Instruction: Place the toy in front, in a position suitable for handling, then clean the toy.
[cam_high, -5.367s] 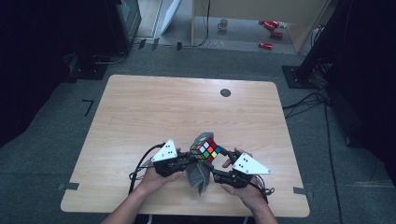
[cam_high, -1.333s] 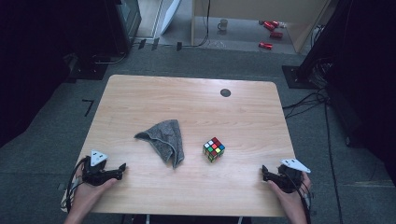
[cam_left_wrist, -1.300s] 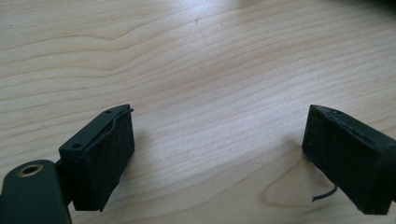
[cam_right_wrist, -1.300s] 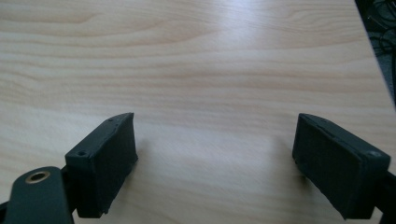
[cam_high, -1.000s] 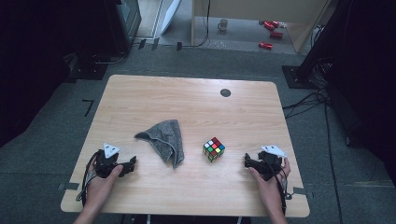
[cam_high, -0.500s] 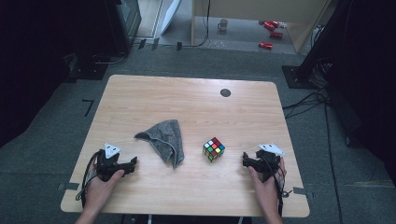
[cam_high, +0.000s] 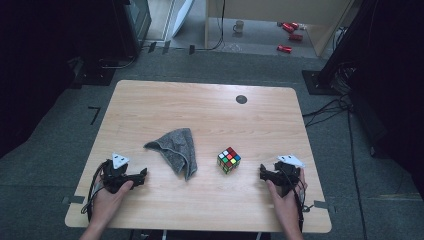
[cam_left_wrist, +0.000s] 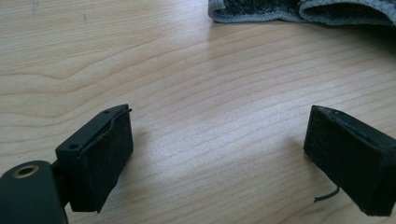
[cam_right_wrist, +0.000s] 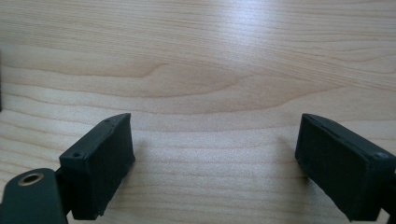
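A crumpled grey cloth (cam_high: 174, 149) lies on the wooden table (cam_high: 200, 110), left of centre. A multicoloured puzzle cube (cam_high: 228, 160) sits to its right. My left gripper (cam_high: 142, 175) rests low near the front left, pointing right toward the cloth, jaws wide apart over bare wood (cam_left_wrist: 217, 140). The cloth's hem (cam_left_wrist: 299, 11) crosses the top of the left gripper view. My right gripper (cam_high: 262, 172) sits at the front right, just right of the cube, open with nothing between its jaws (cam_right_wrist: 215, 154).
A small dark round spot (cam_high: 241, 99) marks the table's far side. On the floor beyond stand a mug (cam_high: 239, 26), red cans (cam_high: 290, 36) and dark equipment stands with cables (cam_high: 330, 75).
Earlier both grippers worked together on the cube and cloth at the front middle. They have since parted to the front corners, then edged inward; in the last half second almost nothing moved.
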